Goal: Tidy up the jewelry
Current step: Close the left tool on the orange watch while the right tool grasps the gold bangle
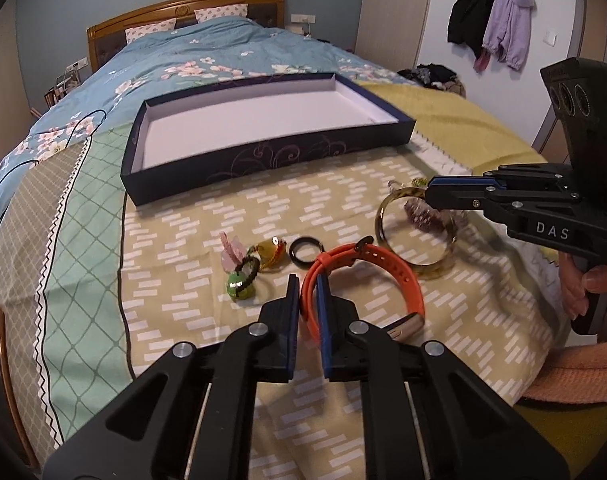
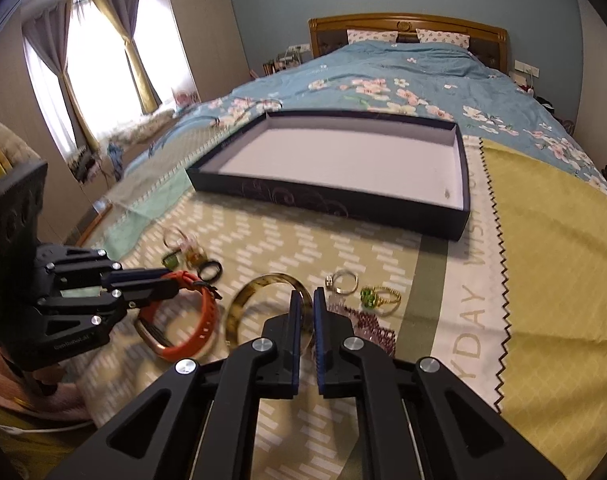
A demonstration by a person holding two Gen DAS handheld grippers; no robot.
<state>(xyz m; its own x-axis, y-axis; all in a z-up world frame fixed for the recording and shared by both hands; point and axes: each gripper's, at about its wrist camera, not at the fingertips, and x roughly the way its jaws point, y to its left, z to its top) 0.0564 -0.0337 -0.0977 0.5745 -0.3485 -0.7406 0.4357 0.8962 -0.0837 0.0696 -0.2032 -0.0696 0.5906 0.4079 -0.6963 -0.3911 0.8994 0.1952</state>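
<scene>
Rubbery orange band pinched; bangle clamped.

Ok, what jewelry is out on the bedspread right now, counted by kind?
Wrist pieces: 3 (orange band, tortoiseshell bangle, purple bead bracelet)
Rings: 4 (black ring, amber ring, silver ring, green-stone ring)
Charms: 2 (pink charm, green charm; possibly joined)
Total: 9

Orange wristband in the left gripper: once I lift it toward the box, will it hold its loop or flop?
The orange wristband looks like soft rubber, so it will probably sag. The left gripper pinches only the strap, so its metal end may swing. Ribbed rubber should resist slipping.
</scene>
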